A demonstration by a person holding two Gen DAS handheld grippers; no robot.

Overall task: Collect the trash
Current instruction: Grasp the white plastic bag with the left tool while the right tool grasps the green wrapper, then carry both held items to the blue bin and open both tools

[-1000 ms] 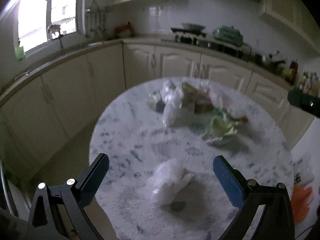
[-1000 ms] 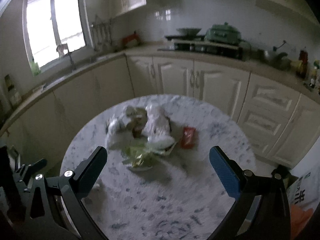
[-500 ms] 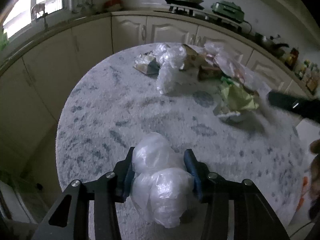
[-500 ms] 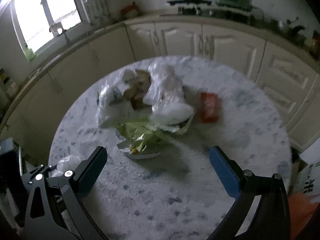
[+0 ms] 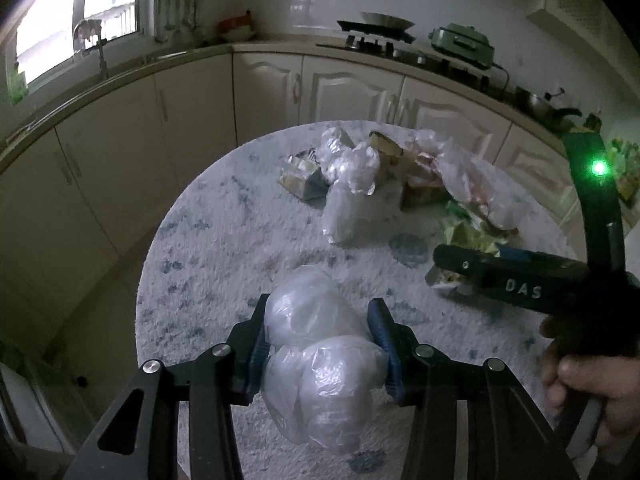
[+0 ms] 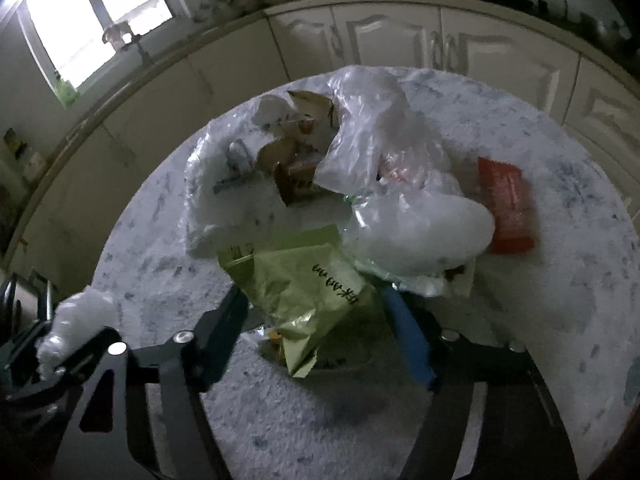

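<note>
- The left gripper [image 5: 320, 344] is clenching a crumpled white plastic bag [image 5: 316, 360], its blue pads [image 5: 380, 336] pressing in on both sides; the wad is sitting just above the near rim of the round marble table [image 5: 208, 248], so this first piece is being collected.
- The right gripper [image 6: 316, 316] has just been closing around a green snack wrapper [image 6: 304, 284] a little further in from that near rim; the wrapper is lying between the jaws, yet I cannot tell whether the pads are pressing on it.
- Nothing is reaching a bin; no bin or trash bag is showing in either view, so both pieces are still awaiting disposal.
- Past the green wrapper, toward the table's middle, a loose clear plastic bag [image 6: 384, 160] is lying heaped over brown cartons [image 6: 296, 172], untouched.
- Beside that heap, toward the table's right side in the right wrist view, a red packet [image 6: 506, 208] is lying flat, also untouched.
- Judging by this, the task is only beginning: one item is secured, one is being taken, and most is remaining on the table.
</note>
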